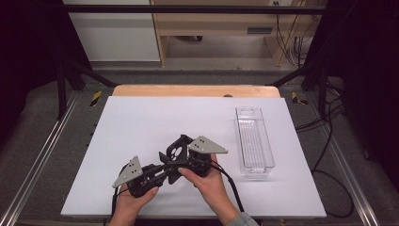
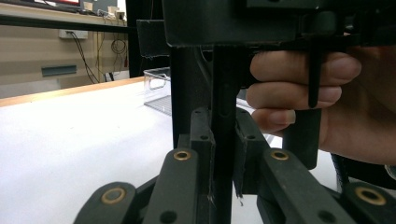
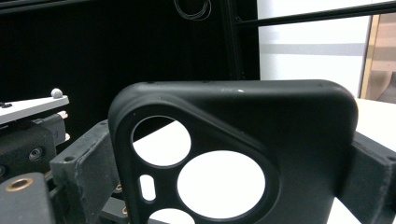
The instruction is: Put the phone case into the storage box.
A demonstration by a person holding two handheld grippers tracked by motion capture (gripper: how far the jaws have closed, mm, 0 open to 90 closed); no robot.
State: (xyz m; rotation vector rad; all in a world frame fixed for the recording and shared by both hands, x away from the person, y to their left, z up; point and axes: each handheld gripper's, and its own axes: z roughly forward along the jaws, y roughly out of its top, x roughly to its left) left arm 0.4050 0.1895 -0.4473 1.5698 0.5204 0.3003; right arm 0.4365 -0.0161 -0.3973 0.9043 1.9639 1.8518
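Black phone case (image 1: 178, 149) held up above the white table (image 1: 141, 122), near its front middle, between both grippers. Right gripper (image 1: 181, 157) has the case across its wide-spread jaws: in the right gripper view the case (image 3: 261, 140) stands upright just in front of the camera, camera cutouts at lower left, a jaw pad at each side edge touching it, so gripping the case across its width. Left gripper (image 1: 162, 170) comes in from the left, jaws closed tight on the case edge; in the left gripper view the case (image 2: 224, 93) shows edge-on as a thin vertical strip pinched between the jaws. Clear plastic tray (image 1: 254, 136) well apart on the table's right side. No readable brand, label or writing on case or tray.
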